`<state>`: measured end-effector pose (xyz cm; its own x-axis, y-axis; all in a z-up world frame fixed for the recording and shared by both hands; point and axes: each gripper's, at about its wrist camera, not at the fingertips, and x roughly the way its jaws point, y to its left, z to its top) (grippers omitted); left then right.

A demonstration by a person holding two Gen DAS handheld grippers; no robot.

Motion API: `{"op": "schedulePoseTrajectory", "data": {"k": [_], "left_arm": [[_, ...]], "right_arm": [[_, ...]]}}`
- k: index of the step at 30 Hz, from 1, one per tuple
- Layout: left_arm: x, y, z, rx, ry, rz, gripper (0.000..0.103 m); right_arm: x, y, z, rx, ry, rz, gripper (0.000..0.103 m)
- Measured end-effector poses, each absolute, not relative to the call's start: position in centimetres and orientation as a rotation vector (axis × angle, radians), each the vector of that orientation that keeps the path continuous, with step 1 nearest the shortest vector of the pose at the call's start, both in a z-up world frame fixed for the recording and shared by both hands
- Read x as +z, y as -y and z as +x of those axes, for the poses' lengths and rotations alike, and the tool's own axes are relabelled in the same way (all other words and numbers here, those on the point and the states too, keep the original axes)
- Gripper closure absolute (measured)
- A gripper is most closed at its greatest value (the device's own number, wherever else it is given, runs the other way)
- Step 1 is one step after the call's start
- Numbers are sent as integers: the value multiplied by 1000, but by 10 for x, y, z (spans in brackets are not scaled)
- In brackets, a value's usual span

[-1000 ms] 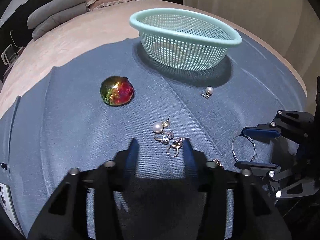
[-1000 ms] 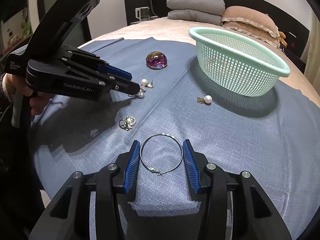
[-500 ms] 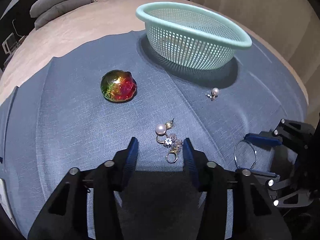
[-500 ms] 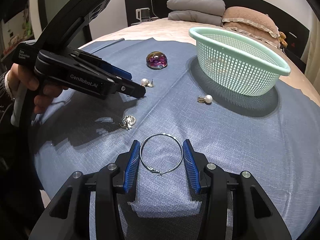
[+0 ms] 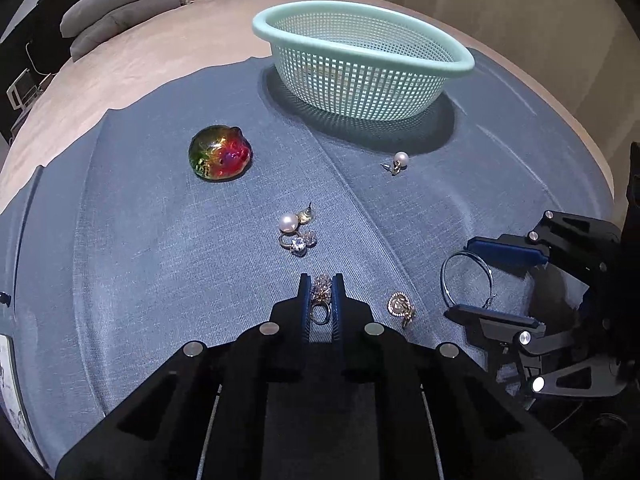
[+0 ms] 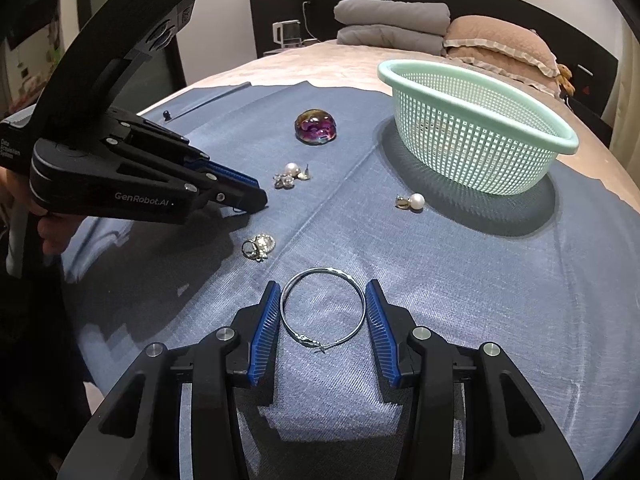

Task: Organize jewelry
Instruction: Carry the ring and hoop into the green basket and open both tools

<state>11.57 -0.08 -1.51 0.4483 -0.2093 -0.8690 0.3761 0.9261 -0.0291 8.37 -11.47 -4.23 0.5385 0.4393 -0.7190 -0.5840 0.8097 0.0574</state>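
My left gripper is shut on a gold ring with a sparkly top and holds it just above the blue cloth. It shows from the side in the right wrist view. My right gripper is open, its blue pads on either side of a silver hoop earring lying on the cloth; the hoop shows in the left wrist view too. A mint green mesh basket stands at the far side.
On the cloth lie a pearl earring with a crystal ring, a lone pearl earring, a gold filigree piece and an iridescent glass dome. Pillows lie at the bed's head beyond the cloth.
My left gripper has closed on the gold ring, taking it out of the cluster, and drawn back a little. My right gripper has stayed around the hoop.
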Motion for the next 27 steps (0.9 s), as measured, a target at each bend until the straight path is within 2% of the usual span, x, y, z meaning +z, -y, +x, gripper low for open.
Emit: {"op": "schedulePoseTrajectory", "data": {"k": [11,27], "left_arm": [[12,8,102,-348,-1013,243,93],[109,26,132,-391,-860,331,92]], "right_arm": [[-4,135,70,567,-711,-204,62],[88,190,106,406,-508,-246,62]]}}
